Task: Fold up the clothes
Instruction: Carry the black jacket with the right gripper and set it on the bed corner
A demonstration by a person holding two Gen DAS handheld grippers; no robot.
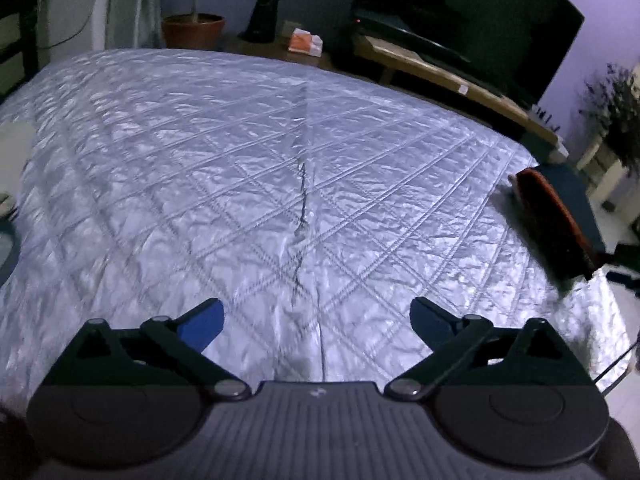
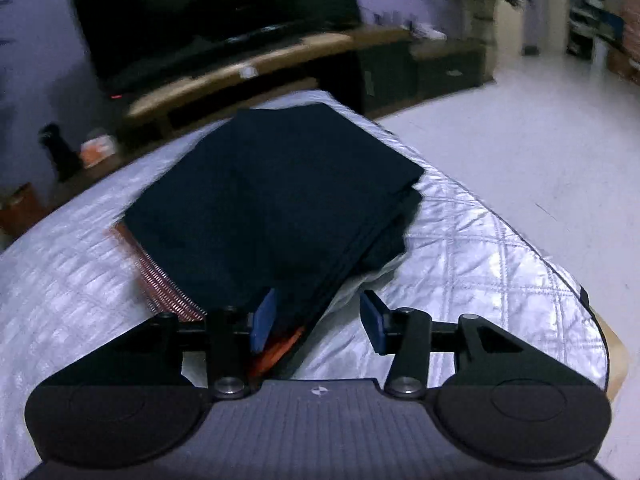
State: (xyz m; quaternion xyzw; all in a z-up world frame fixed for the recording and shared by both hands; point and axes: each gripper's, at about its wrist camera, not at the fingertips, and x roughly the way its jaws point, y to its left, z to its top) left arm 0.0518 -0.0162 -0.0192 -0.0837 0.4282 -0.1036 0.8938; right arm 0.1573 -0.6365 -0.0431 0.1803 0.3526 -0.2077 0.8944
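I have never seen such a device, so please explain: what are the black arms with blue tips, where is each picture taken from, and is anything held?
Each picture comes from a camera on a hand-held two-finger gripper that a person carries, looking forward along its fingers. The left gripper is wide open above the silver quilted cover, holding nothing. The right gripper is half open; the corner of the folded dark navy cloth pile lies between its blue pads, not pressed. Under the pile an orange striped fabric shows. Behind stands a large black television.
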